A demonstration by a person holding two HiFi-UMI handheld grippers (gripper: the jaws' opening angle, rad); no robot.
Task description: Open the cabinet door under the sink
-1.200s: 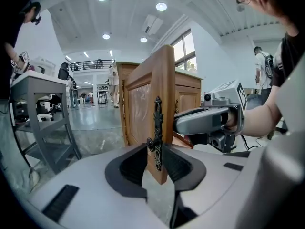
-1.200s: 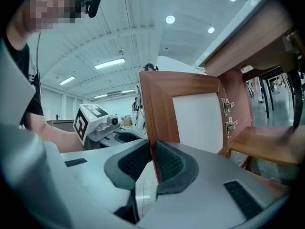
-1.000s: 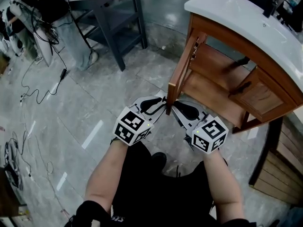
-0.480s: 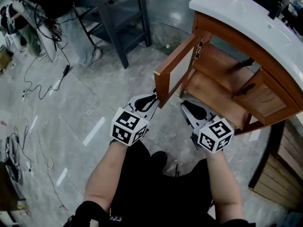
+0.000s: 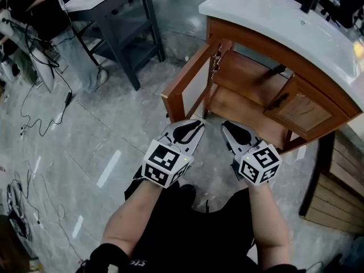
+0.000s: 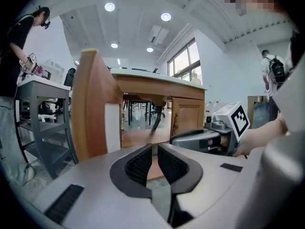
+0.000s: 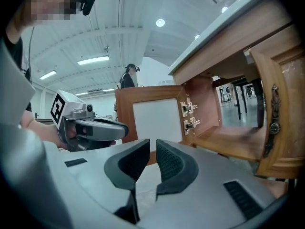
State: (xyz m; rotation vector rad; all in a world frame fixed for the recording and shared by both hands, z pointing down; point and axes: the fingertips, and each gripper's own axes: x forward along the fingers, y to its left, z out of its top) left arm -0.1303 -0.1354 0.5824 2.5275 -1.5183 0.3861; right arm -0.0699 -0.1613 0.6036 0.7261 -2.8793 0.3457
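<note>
Left gripper view shows the left gripper (image 6: 153,151) with its jaws only a narrow slit apart, having just been closing, and nothing is between them. The cabinet door (image 6: 90,104) stands swung open ahead and to the left of these jaws, not touched. Right gripper view shows the right gripper (image 7: 153,149) equally narrow and empty, with the door's white inner panel straight ahead of its jaws.

Head view steeply down; gripper views share door (image 6: 90,109).
</note>
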